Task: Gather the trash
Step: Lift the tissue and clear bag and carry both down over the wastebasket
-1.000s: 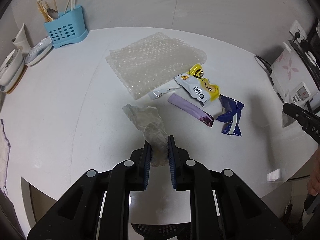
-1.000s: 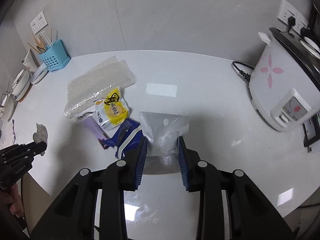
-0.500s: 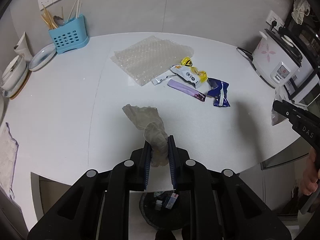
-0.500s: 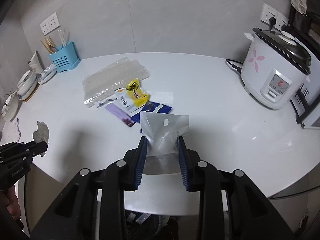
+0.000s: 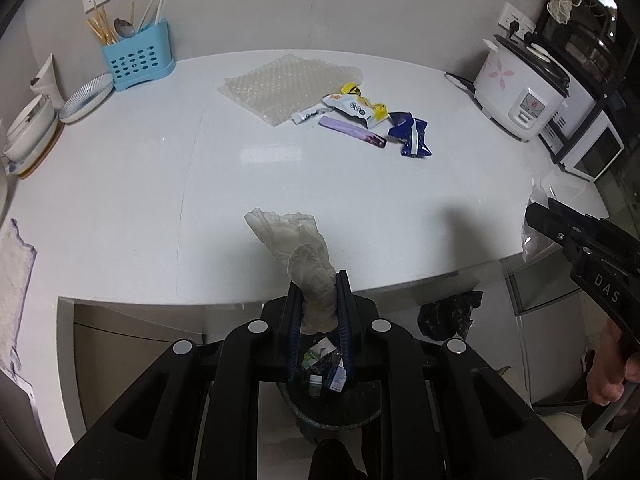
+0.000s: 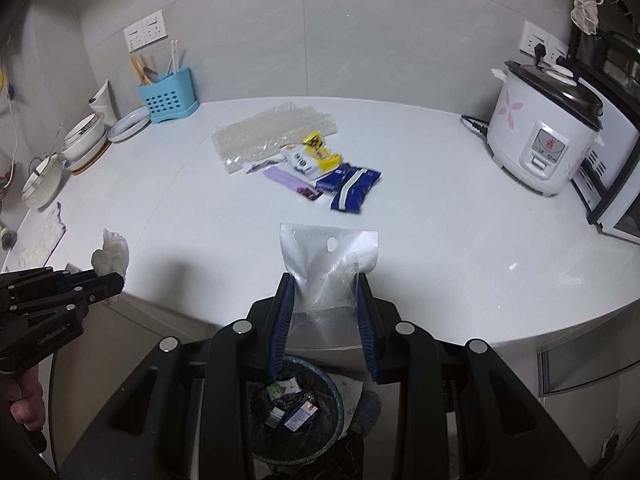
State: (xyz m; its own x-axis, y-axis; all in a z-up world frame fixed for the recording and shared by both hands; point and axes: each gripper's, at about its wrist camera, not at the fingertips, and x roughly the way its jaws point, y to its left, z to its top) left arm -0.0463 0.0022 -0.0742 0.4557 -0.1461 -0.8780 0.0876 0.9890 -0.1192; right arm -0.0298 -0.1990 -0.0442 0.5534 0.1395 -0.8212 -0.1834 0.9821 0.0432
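Bin [image 6: 298, 410] holds small cartons; left jaws grip glove [image 5: 298, 248], right jaws clear bag [image 6: 332, 260].

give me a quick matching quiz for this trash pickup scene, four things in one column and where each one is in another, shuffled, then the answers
Things:
1. crumpled glove
2. clear plastic bag
3. blue wrapper
4. small cartons

Places:
A. lying on the white counter
B. inside the bin below the counter edge
C. pinched in the left gripper
D. pinched in the right gripper

Pairs: 1-C, 2-D, 3-A, 4-B
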